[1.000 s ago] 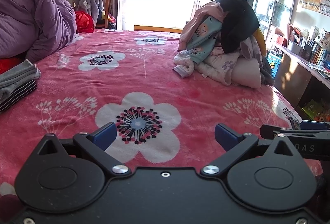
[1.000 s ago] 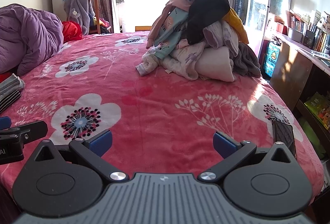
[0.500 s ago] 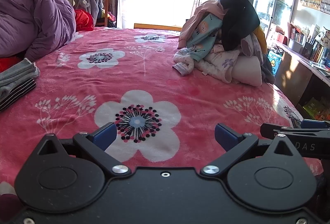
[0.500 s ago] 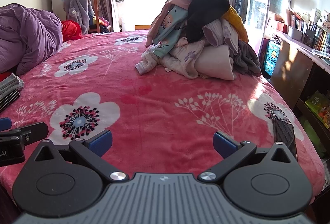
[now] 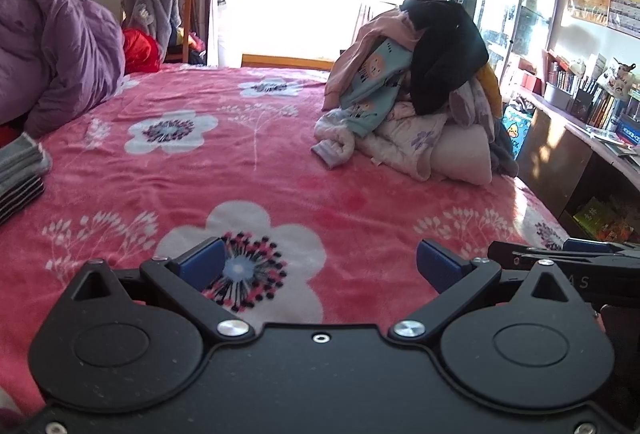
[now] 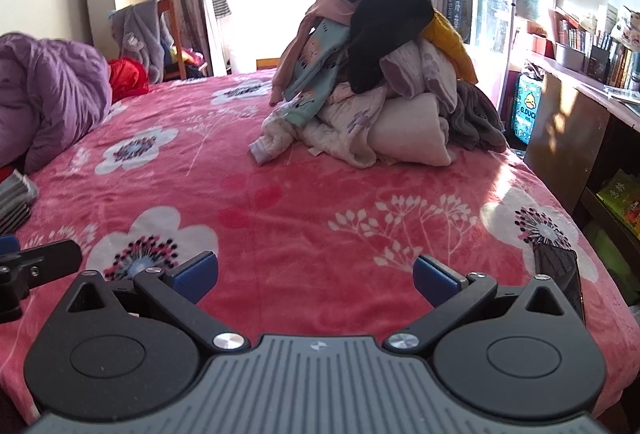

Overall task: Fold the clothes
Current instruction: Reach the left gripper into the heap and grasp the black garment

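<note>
A heap of unfolded clothes (image 5: 416, 102) sits on the far right of the pink flowered blanket (image 5: 248, 170); a black garment (image 5: 444, 50) tops it, with teal, pink and white pieces below. The heap shows in the right wrist view too (image 6: 372, 90). My left gripper (image 5: 319, 266) is open and empty, low over the blanket's near edge. My right gripper (image 6: 315, 276) is open and empty, beside it to the right. A folded grey and striped stack (image 5: 20, 174) lies at the left edge.
A purple duvet (image 5: 52, 46) is bunched at the back left. A dark phone (image 6: 560, 274) lies on the blanket's right front corner. A desk with books (image 6: 592, 74) runs along the right wall. A chair with a grey garment (image 5: 156, 10) stands by the window.
Both grippers have edged forward towards the clothes heap, which now looks slightly larger. Both stay open and empty.
</note>
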`<state>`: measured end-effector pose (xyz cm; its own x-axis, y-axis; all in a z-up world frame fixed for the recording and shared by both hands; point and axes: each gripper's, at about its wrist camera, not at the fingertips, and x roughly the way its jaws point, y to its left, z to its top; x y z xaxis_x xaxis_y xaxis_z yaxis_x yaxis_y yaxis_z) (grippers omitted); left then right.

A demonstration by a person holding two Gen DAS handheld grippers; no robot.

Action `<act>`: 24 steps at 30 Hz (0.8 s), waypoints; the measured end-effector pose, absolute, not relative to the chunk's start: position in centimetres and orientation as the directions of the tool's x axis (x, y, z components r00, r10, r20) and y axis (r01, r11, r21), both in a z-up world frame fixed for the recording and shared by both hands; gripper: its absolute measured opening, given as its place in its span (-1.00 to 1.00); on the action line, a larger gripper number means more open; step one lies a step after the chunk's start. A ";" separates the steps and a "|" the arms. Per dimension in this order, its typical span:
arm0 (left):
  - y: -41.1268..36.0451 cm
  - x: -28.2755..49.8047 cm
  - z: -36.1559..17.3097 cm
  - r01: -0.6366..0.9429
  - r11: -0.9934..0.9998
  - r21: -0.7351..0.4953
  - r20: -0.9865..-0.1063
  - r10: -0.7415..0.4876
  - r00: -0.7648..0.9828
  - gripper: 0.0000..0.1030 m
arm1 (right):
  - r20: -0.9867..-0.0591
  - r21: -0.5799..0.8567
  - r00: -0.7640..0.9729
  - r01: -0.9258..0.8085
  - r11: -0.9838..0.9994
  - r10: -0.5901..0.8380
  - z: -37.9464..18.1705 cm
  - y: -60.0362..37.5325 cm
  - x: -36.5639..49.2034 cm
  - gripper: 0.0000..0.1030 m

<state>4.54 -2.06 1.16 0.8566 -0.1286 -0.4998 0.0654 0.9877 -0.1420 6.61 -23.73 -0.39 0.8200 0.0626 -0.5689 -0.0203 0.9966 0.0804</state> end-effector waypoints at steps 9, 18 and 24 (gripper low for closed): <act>-6.5 11.0 4.4 0.186 0.978 -0.098 -0.380 -0.210 0.901 1.00 | -0.405 0.226 0.913 0.051 0.973 0.046 -1.1 -30.2 11.9 1.00; -13.5 21.3 5.3 0.299 0.952 -0.067 -0.360 -0.303 0.883 0.99 | -0.252 0.405 0.963 0.010 0.914 0.101 -5.4 -37.4 16.8 1.00; -16.8 27.8 4.7 0.334 0.935 -0.118 -0.318 -0.354 0.880 0.95 | -0.199 0.462 0.978 0.036 0.886 0.064 -6.8 -41.0 17.6 1.00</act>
<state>27.80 -16.75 4.75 0.8795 -0.3543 -0.3177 0.3341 0.9351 -0.1179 17.61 -40.96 -6.79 0.9780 0.0638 -0.1987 0.0359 0.8864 0.4615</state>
